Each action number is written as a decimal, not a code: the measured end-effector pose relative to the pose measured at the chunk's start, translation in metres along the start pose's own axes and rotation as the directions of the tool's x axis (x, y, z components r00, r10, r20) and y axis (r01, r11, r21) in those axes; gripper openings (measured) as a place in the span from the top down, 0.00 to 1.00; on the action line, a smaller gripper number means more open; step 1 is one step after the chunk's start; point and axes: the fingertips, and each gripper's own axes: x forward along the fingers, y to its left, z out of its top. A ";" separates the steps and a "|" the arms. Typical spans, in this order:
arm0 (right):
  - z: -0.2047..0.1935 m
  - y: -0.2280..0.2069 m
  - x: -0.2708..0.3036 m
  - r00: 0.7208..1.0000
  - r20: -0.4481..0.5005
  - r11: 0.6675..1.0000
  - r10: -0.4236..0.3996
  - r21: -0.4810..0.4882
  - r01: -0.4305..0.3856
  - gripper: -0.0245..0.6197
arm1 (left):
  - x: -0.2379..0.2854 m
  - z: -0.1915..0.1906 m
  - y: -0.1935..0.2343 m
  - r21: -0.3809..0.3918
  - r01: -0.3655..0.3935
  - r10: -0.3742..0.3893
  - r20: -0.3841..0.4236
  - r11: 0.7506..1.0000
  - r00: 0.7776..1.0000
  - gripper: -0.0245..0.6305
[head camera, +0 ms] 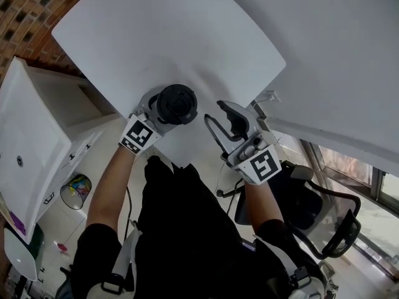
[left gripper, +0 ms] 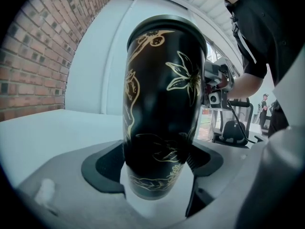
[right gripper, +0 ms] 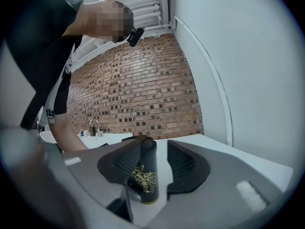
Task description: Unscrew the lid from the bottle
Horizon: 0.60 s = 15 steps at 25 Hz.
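Bottle: black bottle point(left gripper: 162, 109) with gold flower drawings, upright. It looks to be standing on the white table point(head camera: 156, 36), near the edge closest to the person.
Lid: dark round lid point(head camera: 176, 103), seen from straight above in the head view. It's sitting on top of the bottle, far as I can tell.
Left gripper: the left gripper point(left gripper: 159, 175) is clamped on the bottle, low down on its body. There's a jaw pad pressed against each side, and the bottle fills most of the left gripper view.
Right gripper: the right gripper point(head camera: 215, 116) has its jaws parted with nothing pinched between them. In the head view it sits just to the right of the bottle, not touching it. In its own view the bottle shows up farther off through the gap, partly behind the left-hand jaw.
Marker cubes: one on the back of each gripper, the left cube point(head camera: 138, 136) and the right cube point(head camera: 262, 165), both facing up at the head camera.
Arms: bare forearms run back from both grippers, the left forearm point(head camera: 109, 179) coming out of a black sleeve.
Background: brick wall point(right gripper: 138, 89) behind the table and a black office chair point(head camera: 324, 220) off to the person's right.
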 end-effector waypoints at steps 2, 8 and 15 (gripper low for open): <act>0.002 0.009 0.008 1.000 -0.005 1.000 0.022 -0.007 -0.022 0.56 | 0.000 0.000 -0.001 0.003 0.010 -0.010 0.001 1.000 1.000 0.38; -0.001 0.032 0.035 0.999 -0.002 0.998 0.054 -0.033 -0.054 0.31 | 0.001 -0.001 -0.002 0.004 0.013 -0.013 -0.003 1.000 1.000 0.38; -0.007 0.032 0.061 0.999 0.049 0.998 0.001 0.055 -0.003 0.27 | 0.001 -0.001 -0.001 -0.002 0.009 -0.009 0.004 1.000 1.000 0.38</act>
